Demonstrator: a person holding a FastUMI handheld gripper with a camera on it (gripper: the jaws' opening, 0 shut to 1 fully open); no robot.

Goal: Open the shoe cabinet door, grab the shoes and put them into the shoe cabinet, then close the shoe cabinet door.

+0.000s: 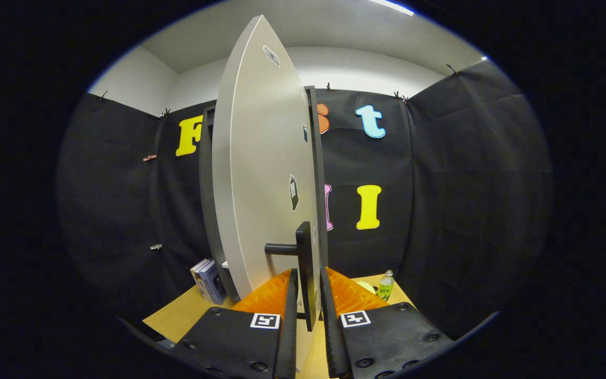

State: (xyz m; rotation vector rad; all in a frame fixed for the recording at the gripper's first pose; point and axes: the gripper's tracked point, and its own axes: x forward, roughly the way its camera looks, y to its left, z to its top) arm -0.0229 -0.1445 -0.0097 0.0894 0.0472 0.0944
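Cabinet point(205, 173) stands dead ahead on the table point(177, 316), w/ its door point(255, 173) swung out edge-on toward the gripper, so it's ajar, not closed. Handle point(304, 263) is a dark bar on the door's near edge, standing off on a short stub. Gripper point(308, 302) has fingers either side of the handle's lower end, close in; looks clamped on it, though actual contact is hard to confirm. Judging by that, step 1 (open door) or the last step (close it) is in hand; can't tell which. Shoes: can't say where they are or whether inside. Small stuff: books point(208, 279) left of cabinet, bottle point(385, 285) right, near the wall.
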